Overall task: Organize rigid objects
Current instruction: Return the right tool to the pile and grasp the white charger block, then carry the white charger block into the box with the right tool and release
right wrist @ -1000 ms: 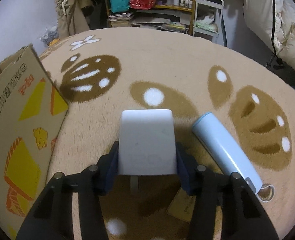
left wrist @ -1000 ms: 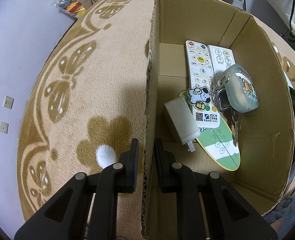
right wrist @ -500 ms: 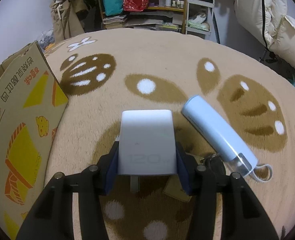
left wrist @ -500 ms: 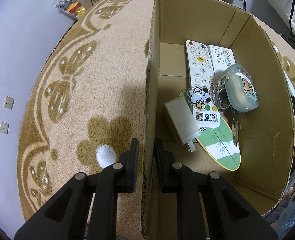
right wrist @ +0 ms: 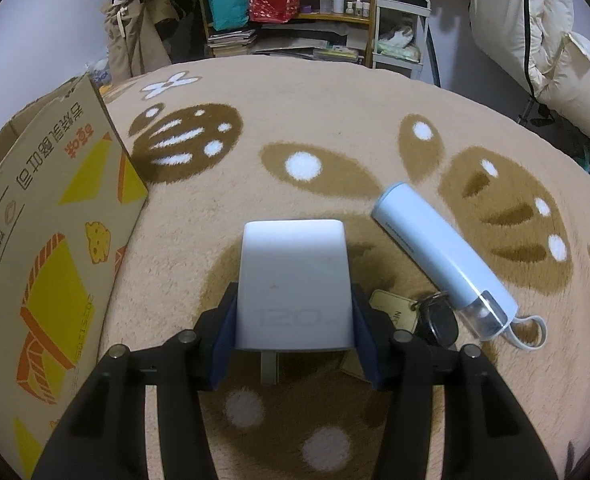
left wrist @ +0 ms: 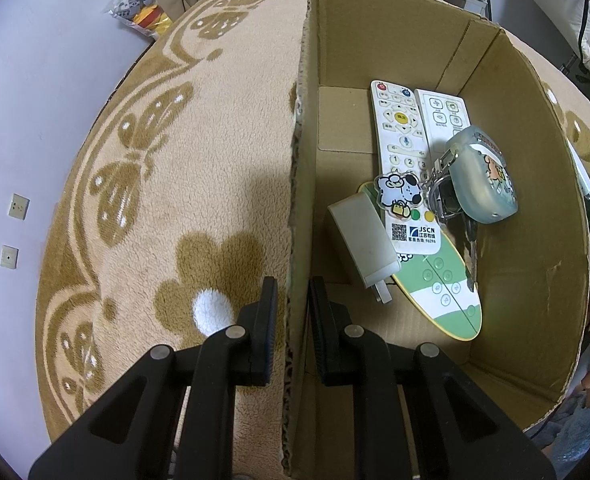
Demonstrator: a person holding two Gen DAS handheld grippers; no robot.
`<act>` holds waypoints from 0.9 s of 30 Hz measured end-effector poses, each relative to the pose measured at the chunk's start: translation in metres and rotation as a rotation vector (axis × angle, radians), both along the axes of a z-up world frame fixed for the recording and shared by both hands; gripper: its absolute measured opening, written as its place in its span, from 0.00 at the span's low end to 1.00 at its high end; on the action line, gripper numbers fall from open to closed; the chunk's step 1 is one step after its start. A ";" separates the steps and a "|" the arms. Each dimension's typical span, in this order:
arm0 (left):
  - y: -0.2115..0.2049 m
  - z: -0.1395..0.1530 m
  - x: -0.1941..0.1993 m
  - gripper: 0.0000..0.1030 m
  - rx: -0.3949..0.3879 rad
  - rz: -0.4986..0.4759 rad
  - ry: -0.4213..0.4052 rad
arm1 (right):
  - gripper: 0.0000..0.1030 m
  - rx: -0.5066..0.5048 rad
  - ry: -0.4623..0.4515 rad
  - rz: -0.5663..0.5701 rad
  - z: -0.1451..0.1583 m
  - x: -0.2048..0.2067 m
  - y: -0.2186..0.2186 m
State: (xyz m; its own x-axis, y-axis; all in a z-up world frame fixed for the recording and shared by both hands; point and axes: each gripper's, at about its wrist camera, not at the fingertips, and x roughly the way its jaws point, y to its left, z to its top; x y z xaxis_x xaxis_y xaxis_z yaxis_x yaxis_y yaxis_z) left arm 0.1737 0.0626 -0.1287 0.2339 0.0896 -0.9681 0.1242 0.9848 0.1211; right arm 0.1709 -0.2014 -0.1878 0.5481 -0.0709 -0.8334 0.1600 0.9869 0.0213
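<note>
White charger upright, above rug

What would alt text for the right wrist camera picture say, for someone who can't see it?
A black gripper holds a white charger block above a beige carpet with brown patterns. To its right on the carpet lie a pale blue tube and keys with a tag; a printed cardboard box stands at left.

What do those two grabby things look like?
Both tongs are black plastic with angular, forked arms and round silver screws at the joints. The left tongs have flat black fingers with a thin blue edge. The right tongs have dark blue pads.
</note>
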 end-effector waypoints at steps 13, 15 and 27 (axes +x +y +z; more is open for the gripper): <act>0.001 0.000 0.000 0.16 0.000 0.000 0.001 | 0.54 0.018 -0.059 0.029 0.020 -0.005 0.011; 0.001 0.000 0.000 0.16 0.000 0.000 0.001 | 0.54 0.017 -0.079 0.040 0.029 -0.005 0.015; 0.001 -0.001 0.000 0.16 0.000 0.000 0.000 | 0.54 0.038 -0.241 0.145 0.094 -0.014 0.057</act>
